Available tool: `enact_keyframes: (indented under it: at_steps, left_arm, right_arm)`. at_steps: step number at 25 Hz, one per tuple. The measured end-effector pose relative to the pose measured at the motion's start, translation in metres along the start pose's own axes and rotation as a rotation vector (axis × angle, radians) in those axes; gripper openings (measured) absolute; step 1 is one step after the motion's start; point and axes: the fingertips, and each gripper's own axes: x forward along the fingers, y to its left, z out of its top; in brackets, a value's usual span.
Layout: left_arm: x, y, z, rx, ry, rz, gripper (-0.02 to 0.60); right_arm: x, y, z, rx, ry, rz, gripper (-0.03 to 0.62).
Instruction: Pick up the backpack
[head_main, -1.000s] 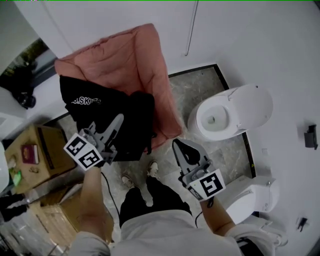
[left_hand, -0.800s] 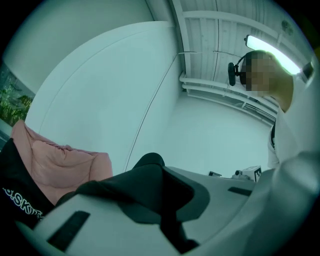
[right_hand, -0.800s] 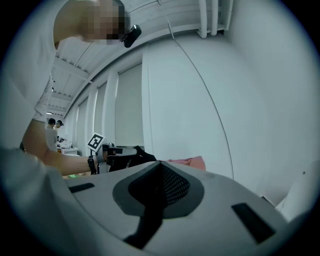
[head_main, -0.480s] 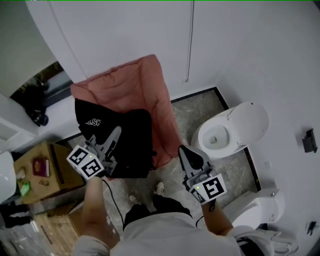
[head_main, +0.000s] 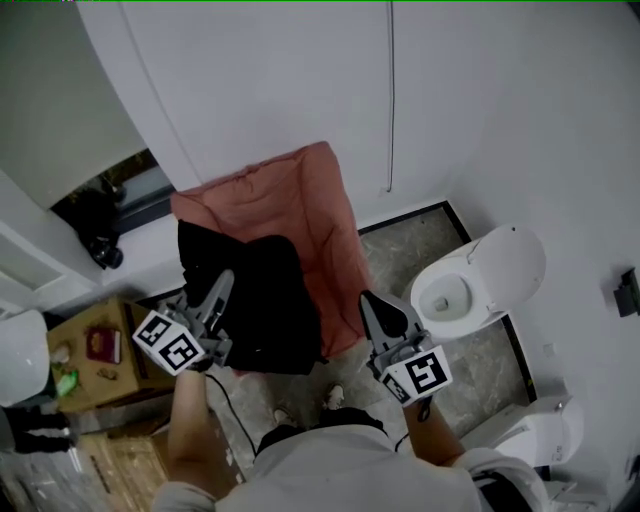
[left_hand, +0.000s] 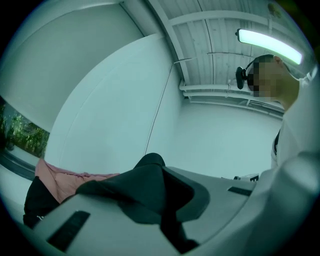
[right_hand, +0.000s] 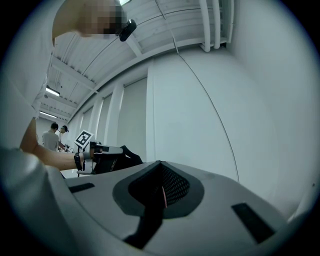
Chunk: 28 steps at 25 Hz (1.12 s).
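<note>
lifting step: left gripper (head_main: 220, 287) fingers pinched on the black backpack (head_main: 270, 300); right gripper (head_main: 380, 308) fingers together, empty. next, carry it clear of the pink cushion (head_main: 300, 195).

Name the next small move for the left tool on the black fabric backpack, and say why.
Probably raise the left tool a little and draw it away from the pink padded cushion. Its jaws are shut on the black fabric backpack, which hangs in front of that cushion; whether its bottom clears it cannot be told.
</note>
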Motion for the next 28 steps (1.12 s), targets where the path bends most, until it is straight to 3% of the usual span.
enact_keyframes:
  at_steps: [7,17,28]
  left_arm:
    - [-0.027,-0.01,0.018,0.033,-0.014,0.059,0.021]
    - [-0.09,-0.014,0.048,0.159,-0.077,0.239,0.021]
    - [-0.171,0.001,0.065,0.213,-0.167,0.458,0.021]
  right_arm:
    - [-0.004,-0.013,0.016,-0.011,-0.044,-0.022,0.02]
    - [-0.019,-0.045,0.021,-0.052,-0.038,-0.09,0.02]
    - [-0.007,-0.063,0.04,-0.056,-0.053,-0.109,0.02]
